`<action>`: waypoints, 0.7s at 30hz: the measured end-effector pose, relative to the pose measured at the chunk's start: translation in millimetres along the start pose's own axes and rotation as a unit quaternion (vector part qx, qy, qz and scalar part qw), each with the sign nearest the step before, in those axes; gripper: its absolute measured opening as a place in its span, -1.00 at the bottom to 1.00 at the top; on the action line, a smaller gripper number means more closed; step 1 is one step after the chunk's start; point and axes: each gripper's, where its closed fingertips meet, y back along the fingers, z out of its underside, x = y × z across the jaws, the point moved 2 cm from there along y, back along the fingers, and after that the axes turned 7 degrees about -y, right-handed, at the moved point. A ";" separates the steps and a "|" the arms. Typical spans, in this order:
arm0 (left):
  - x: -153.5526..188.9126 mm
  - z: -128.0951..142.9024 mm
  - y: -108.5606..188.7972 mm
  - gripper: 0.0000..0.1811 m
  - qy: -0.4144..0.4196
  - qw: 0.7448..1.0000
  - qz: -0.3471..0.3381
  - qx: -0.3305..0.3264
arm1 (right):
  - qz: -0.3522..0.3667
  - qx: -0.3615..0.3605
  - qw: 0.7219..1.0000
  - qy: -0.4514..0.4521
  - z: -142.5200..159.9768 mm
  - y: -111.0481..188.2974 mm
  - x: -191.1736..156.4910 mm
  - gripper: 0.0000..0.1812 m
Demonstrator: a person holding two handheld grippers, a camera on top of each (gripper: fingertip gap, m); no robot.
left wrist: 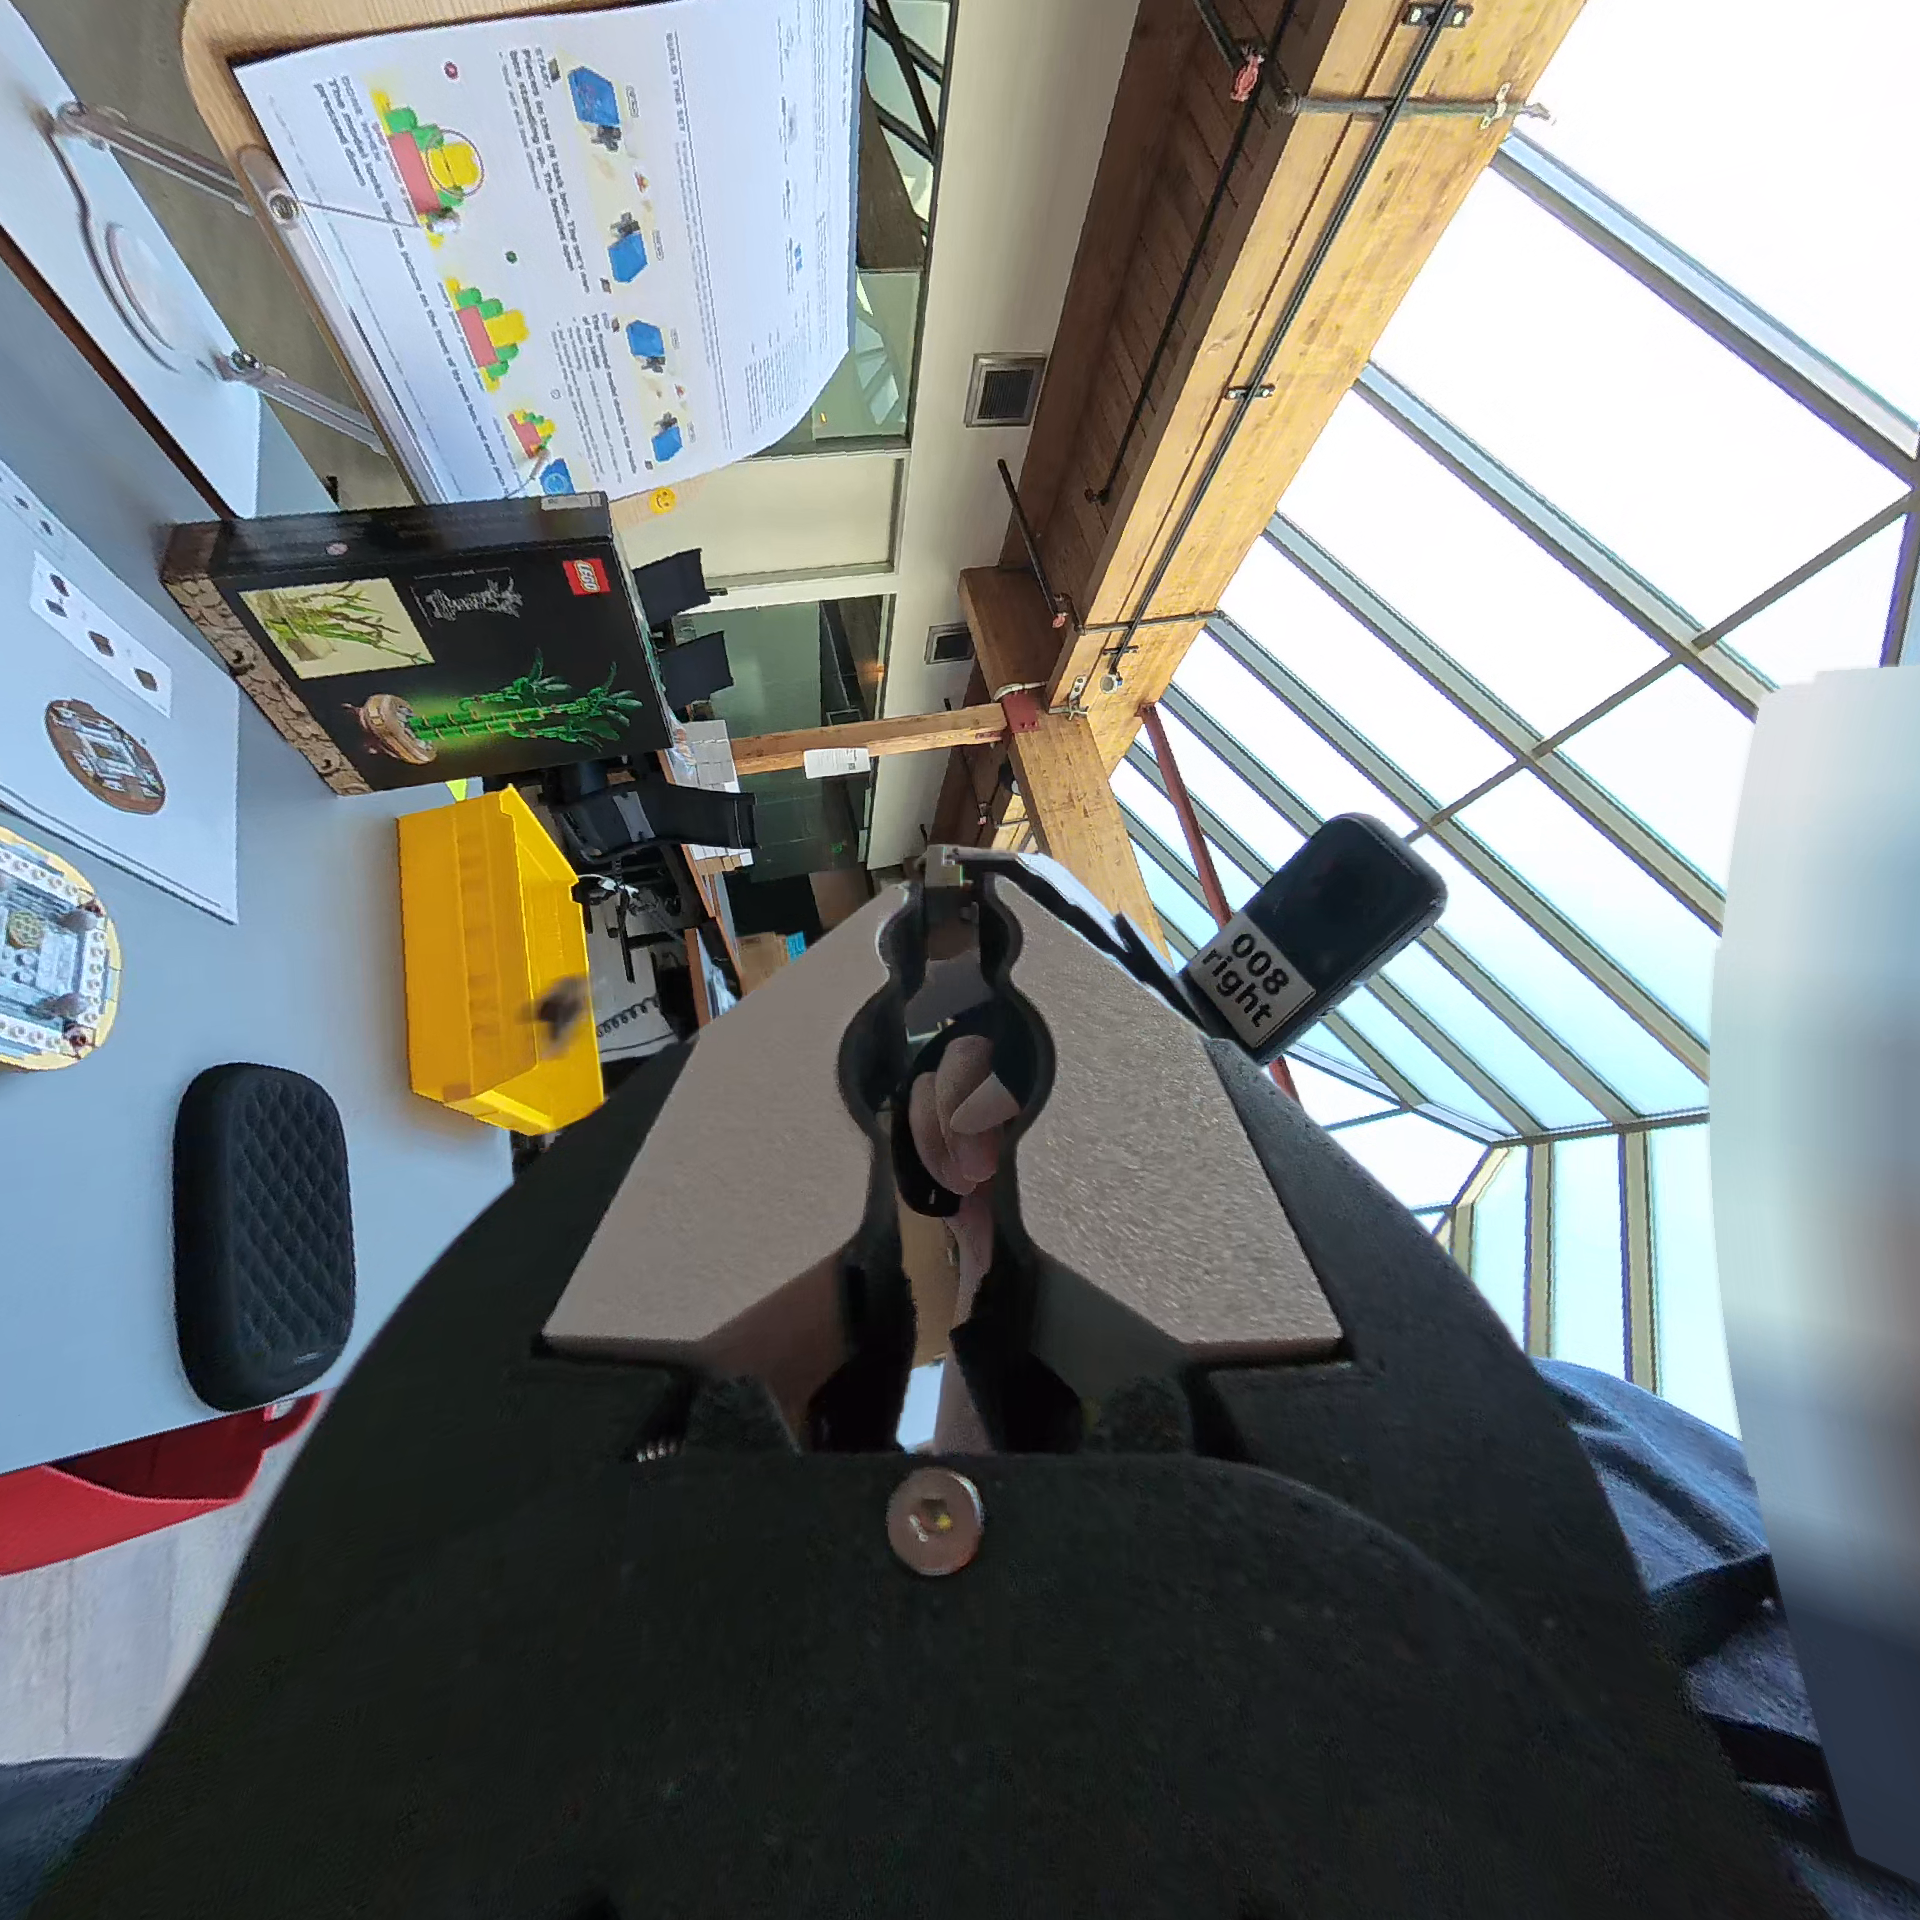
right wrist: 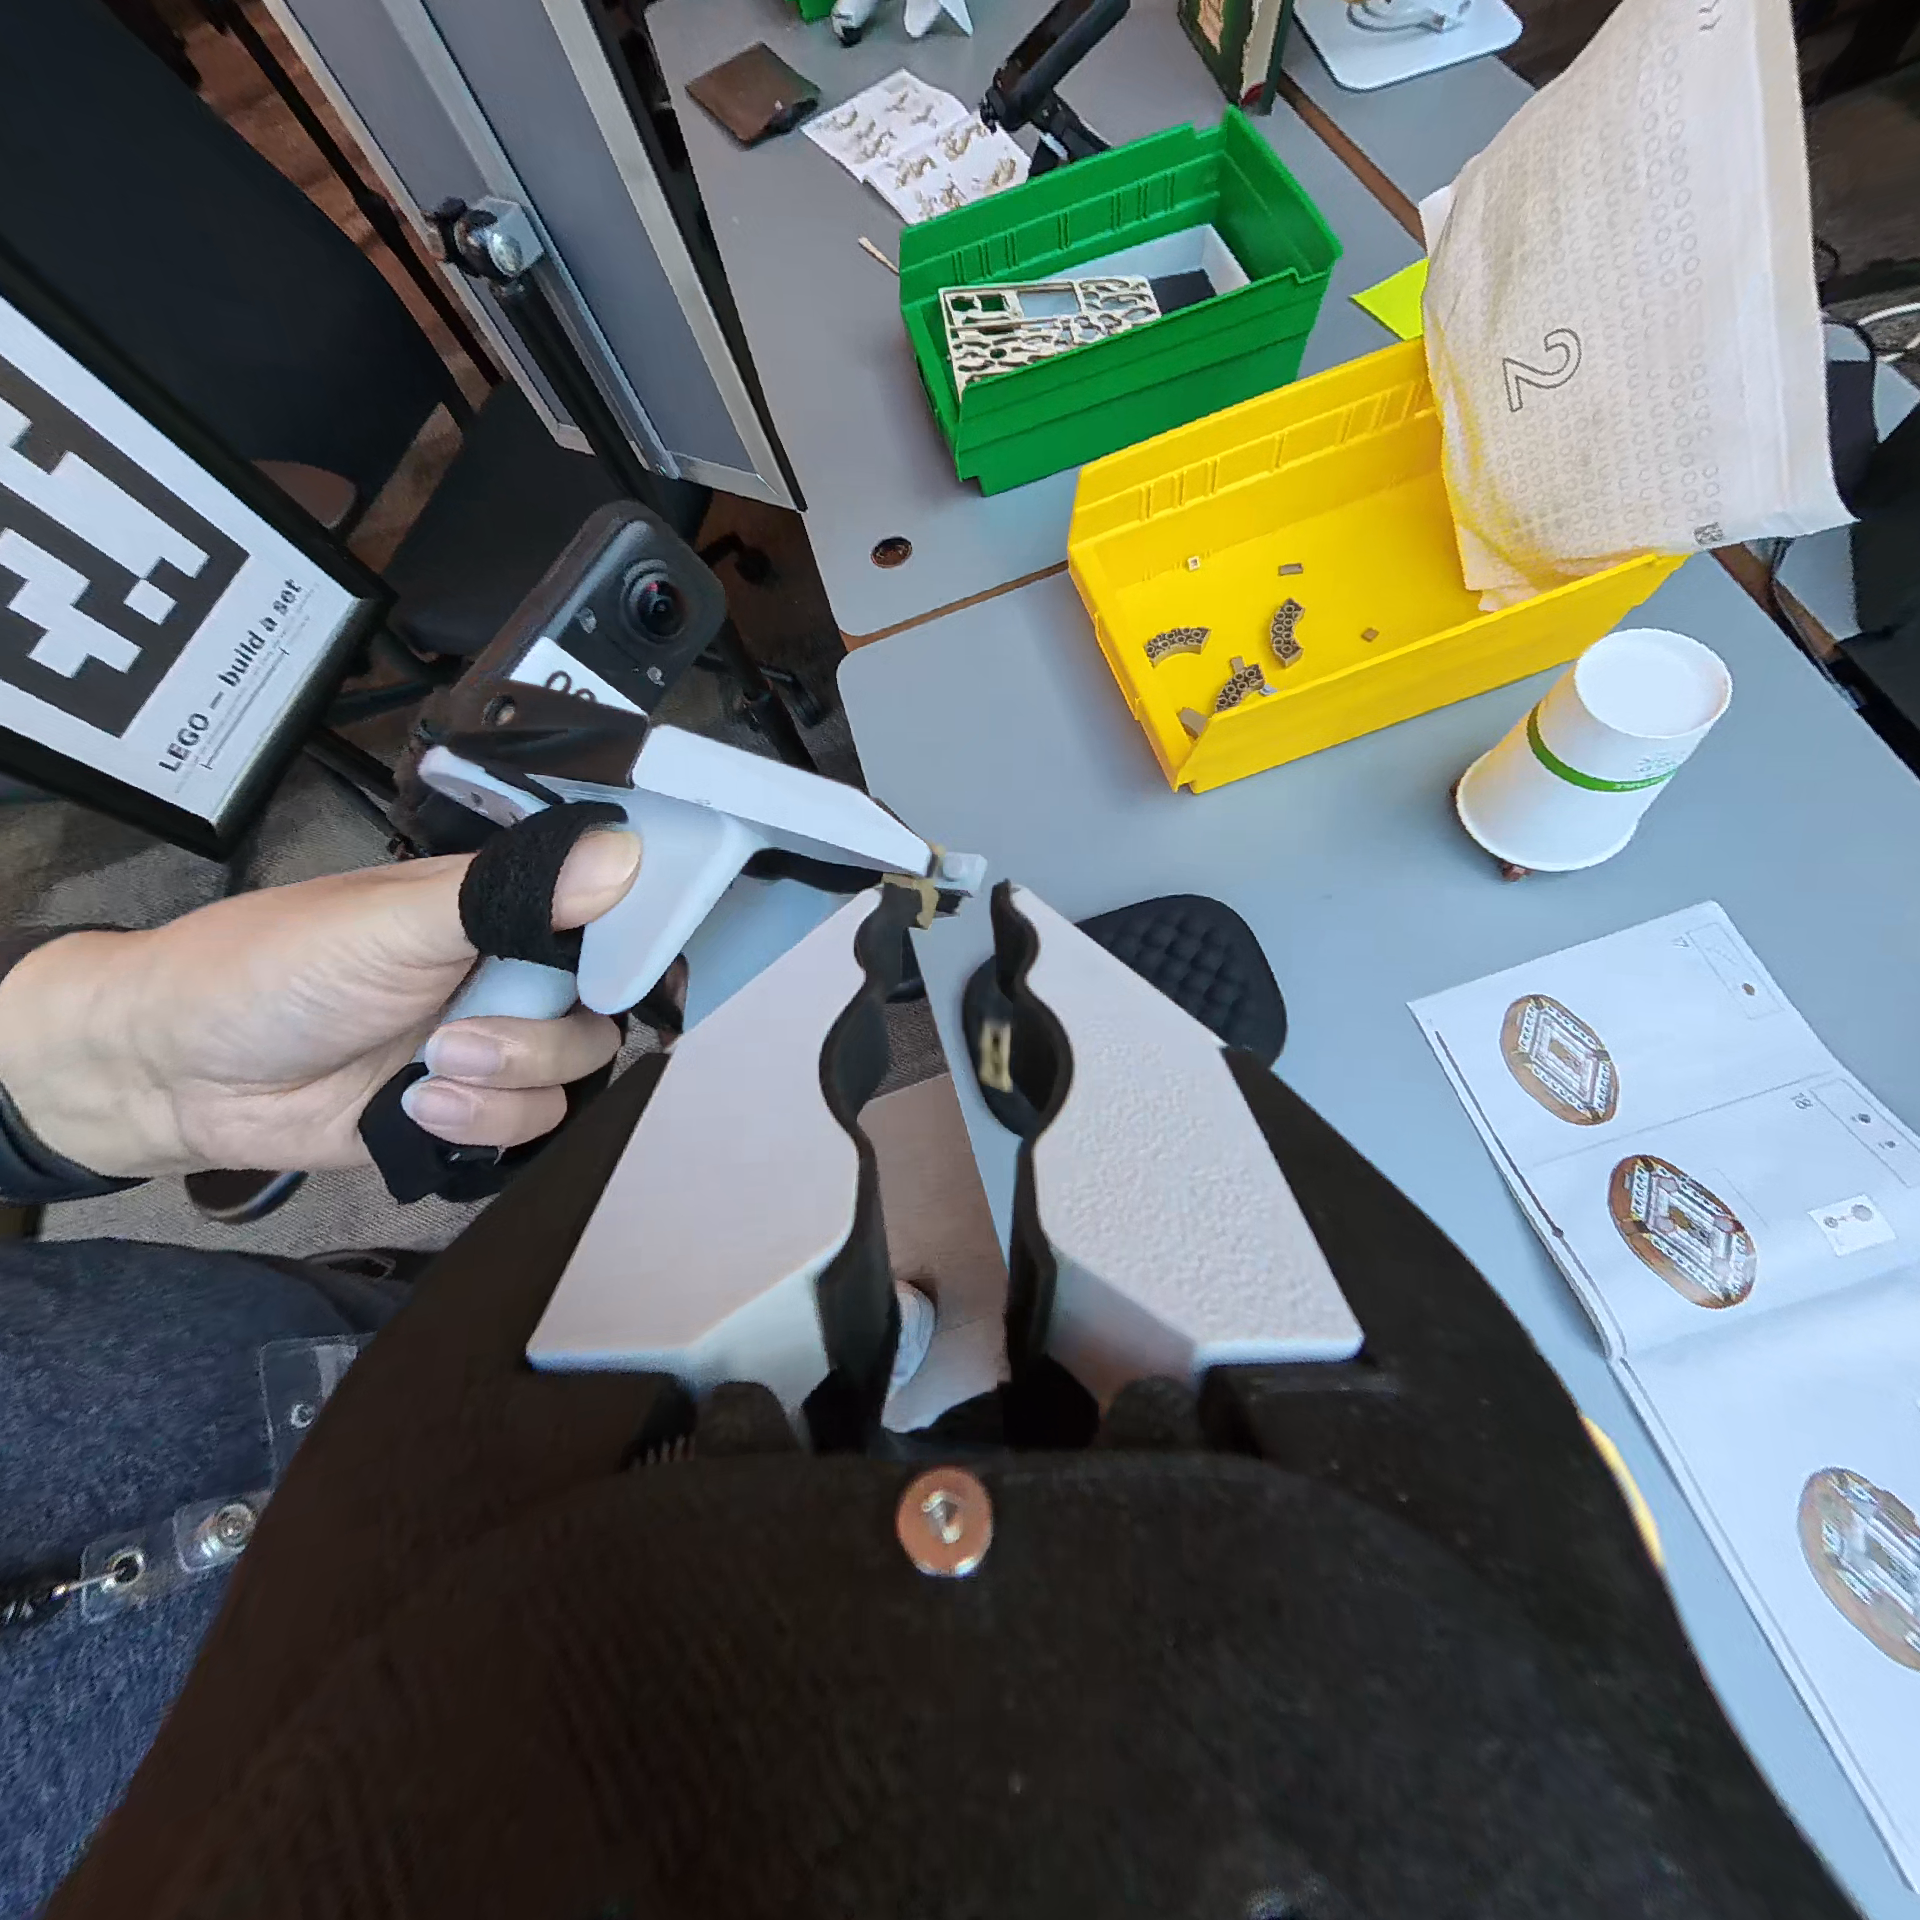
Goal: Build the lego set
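Your left gripper [right wrist: 951,873] pinches a small grey-and-tan Lego piece [right wrist: 956,878] at frame centre; your right gripper [right wrist: 945,914] stands slightly parted, touching it. Below, the grey table [right wrist: 1351,883] carries a yellow bin [right wrist: 1340,623] of brown parts upper right, an instruction booklet [right wrist: 1683,1195] right, and a paper cup [right wrist: 1590,748].

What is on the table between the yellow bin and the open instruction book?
A white paper cup with a green band sits on the grey table, between the yellow bin and the instruction book. The right wrist view shows it.
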 end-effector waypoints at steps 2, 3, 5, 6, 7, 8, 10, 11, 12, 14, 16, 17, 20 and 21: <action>-1.3 0.5 0.0 -0.92 0.011 1.000 0.002 0.000 | -0.025 0.014 1.000 -0.014 1.7 -0.4 -2.1 -0.87; -5.1 1.0 0.4 -0.93 0.010 1.000 -0.004 -0.003 | -0.032 0.015 0.999 -0.016 3.8 0.6 -1.2 -0.87; -16.4 -6.7 4.7 -0.92 -0.002 1.000 -0.020 -0.003 | 0.011 0.035 0.999 -0.008 5.1 7.6 17.1 -0.88; -23.6 -16.2 10.6 -0.92 -0.011 0.999 -0.030 0.004 | 0.043 0.040 0.998 0.001 7.8 13.2 29.6 -0.88; -27.1 -26.6 17.9 -0.93 -0.017 0.999 -0.031 0.010 | 0.069 0.036 0.997 0.010 13.4 18.3 40.2 -0.88; -27.9 -35.7 26.1 -0.92 -0.022 0.999 -0.030 0.008 | 0.083 0.026 0.996 0.017 22.8 21.6 48.2 -0.88; -26.4 -49.4 46.7 -0.92 -0.065 0.996 -0.054 -0.001 | 0.089 0.003 0.996 0.019 51.0 21.7 59.1 -0.88; -24.3 -53.6 57.6 -0.92 -0.092 0.993 -0.067 -0.010 | 0.086 -0.006 0.996 0.013 69.5 18.2 62.8 -0.88; -22.7 -57.1 68.8 -0.92 -0.113 0.990 -0.080 -0.016 | 0.079 -0.017 0.997 0.001 89.9 12.4 64.0 -0.89; -21.0 -65.7 91.6 -0.92 -0.131 0.986 -0.102 -0.003 | 0.050 -0.027 0.998 -0.027 131.2 -9.5 57.4 -0.89; -20.6 -71.6 111.9 -0.92 -0.122 0.986 -0.108 0.022 | -0.014 -0.034 0.998 -0.055 173.5 -50.0 34.5 -0.90; -21.5 -72.9 120.9 -0.92 -0.117 0.986 -0.112 0.034 | -0.046 -0.051 0.995 -0.072 197.6 -76.0 21.2 -0.90; -11.7 -73.5 143.8 -0.92 -0.111 0.985 -0.113 0.072 | -0.057 -0.116 0.989 -0.074 250.3 -131.7 11.1 -0.96; -5.5 -70.6 150.3 -0.93 -0.118 0.984 -0.115 0.073 | -0.062 -0.096 0.991 -0.066 244.6 -137.7 8.0 -0.98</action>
